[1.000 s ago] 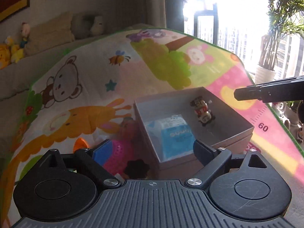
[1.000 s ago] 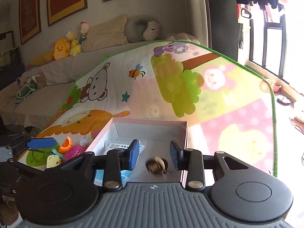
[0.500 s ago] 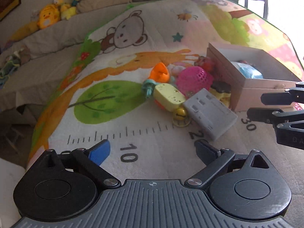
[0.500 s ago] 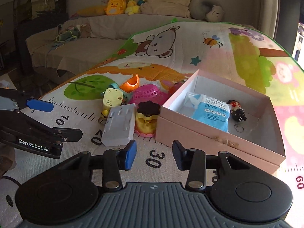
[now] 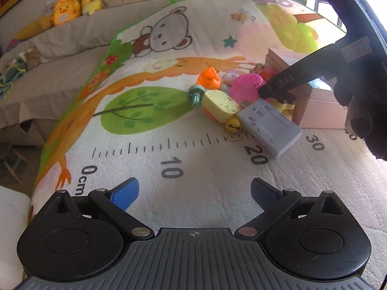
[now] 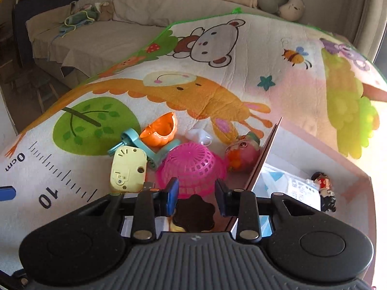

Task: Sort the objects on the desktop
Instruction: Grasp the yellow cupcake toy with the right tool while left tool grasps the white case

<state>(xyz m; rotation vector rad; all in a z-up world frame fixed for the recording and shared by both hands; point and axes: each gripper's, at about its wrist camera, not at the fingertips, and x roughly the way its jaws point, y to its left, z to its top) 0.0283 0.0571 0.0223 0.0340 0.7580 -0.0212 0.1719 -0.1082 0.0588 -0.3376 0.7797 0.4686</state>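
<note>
I have the right tool low over the pile of toys, right beside the pink box. Its jaws are closing, and the dark brown flower-shaped cap sits just under and between the fingers, a little nearer to the camera than the tips. I cannot see the pads pressing on it yet, so I judge it is not gripped. The cap seems to stand on a yellow toy, which the left view shows wedged between the grey plastic case and the box wall. Beyond the fingertips lies the pink mesh basket, upside down, touching the pale yellow toy on its left.

The left tool stands wide apart with nothing between its fingers, over bare mat near the printed ruler, well apart from the pile. So the right hand is clearly the nearer one. From it, the cap lies straight ahead and slightly below, and the box opens just to its right. My judgement: close on the cap, lift, then carry it right, over the near box wall, minding the upright flap.
</note>
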